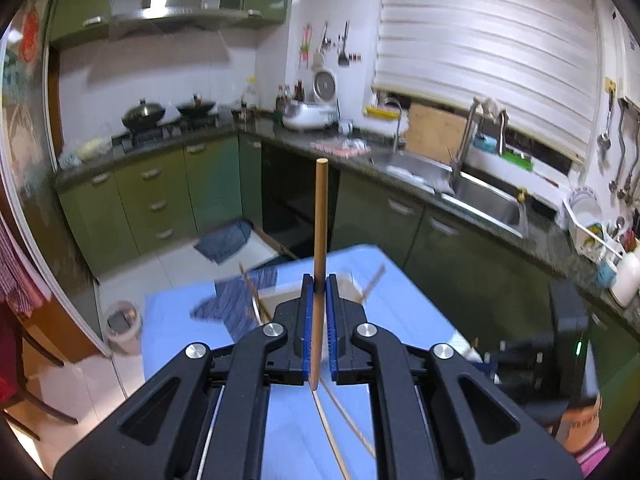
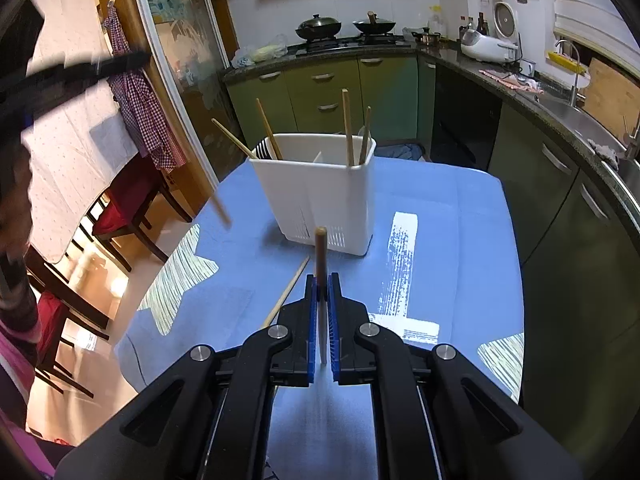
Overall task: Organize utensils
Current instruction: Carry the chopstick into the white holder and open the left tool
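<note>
Left wrist view: the left gripper (image 1: 319,284) is clamped on a wooden chopstick (image 1: 320,240) that stands upright between its blue pads (image 1: 307,320), the blunt end high against the green cabinets (image 1: 160,192) and the thin tip reaching down past the near end of the pads. Below lies the blue table (image 1: 400,292). The white holder (image 1: 348,284) is mostly hidden behind the gripper, with blurred sticks leaning out on its left and right. Two more loose chopsticks (image 1: 344,424) lie on the table under the gripper. A sink (image 1: 480,196) sits on the counter at far right.

Right wrist view: the right gripper (image 2: 322,286) is closed on another utensil (image 2: 321,252), whose wooden handle end rises above the fingertips and whose pale part runs back between the pads. The white utensil holder (image 2: 320,192) stands upright on the blue table (image 2: 460,240), just beyond the gripper; two chopsticks lean out of its left compartment and two stand at its right corner. One loose chopstick (image 2: 286,298) lies on the table left of the gripper. A blurred stick (image 2: 220,210) hangs at the left edge of the table.
</note>
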Demonstrator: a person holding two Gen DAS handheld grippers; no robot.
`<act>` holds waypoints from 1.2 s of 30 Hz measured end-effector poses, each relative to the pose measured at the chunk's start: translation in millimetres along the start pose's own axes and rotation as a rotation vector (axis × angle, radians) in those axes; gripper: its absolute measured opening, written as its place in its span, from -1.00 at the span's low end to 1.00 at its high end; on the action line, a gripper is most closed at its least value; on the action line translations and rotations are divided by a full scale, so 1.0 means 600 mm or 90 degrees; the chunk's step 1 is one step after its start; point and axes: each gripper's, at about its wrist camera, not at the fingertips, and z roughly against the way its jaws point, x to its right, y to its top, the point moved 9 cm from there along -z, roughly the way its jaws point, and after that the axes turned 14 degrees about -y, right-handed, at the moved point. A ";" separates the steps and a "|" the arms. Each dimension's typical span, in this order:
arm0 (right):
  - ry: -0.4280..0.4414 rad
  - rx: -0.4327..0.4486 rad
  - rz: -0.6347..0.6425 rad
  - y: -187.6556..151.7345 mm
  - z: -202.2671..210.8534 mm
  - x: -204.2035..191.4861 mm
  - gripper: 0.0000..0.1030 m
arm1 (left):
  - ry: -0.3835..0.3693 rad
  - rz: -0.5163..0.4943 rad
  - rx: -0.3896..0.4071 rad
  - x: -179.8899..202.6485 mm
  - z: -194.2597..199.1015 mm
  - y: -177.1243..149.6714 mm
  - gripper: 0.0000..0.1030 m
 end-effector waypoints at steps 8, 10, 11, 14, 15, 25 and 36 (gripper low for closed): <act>0.004 -0.004 -0.001 -0.003 -0.010 0.002 -0.88 | 0.037 -0.006 0.048 -0.021 -0.037 0.082 -0.88; 0.006 -0.003 -0.002 -0.004 -0.009 0.003 -0.88 | 0.045 -0.001 0.047 -0.032 -0.054 0.087 -0.88; 0.005 -0.003 -0.001 -0.005 -0.009 0.003 -0.88 | 0.047 0.000 0.045 -0.036 -0.062 0.087 -0.88; 0.004 -0.004 0.000 -0.006 -0.010 0.004 -0.88 | 0.059 0.001 0.040 -0.052 -0.090 0.079 -0.88; 0.003 -0.004 0.001 -0.006 -0.010 0.004 -0.88 | 0.063 0.002 0.038 -0.059 -0.101 0.074 -0.88; -0.004 -0.004 0.003 0.002 -0.010 0.004 -0.88 | 0.067 0.021 -0.013 -0.101 -0.153 0.004 -0.68; 0.001 0.133 -0.006 0.162 0.087 -0.015 -0.88 | 0.054 0.011 -0.017 -0.077 -0.072 -0.028 -0.52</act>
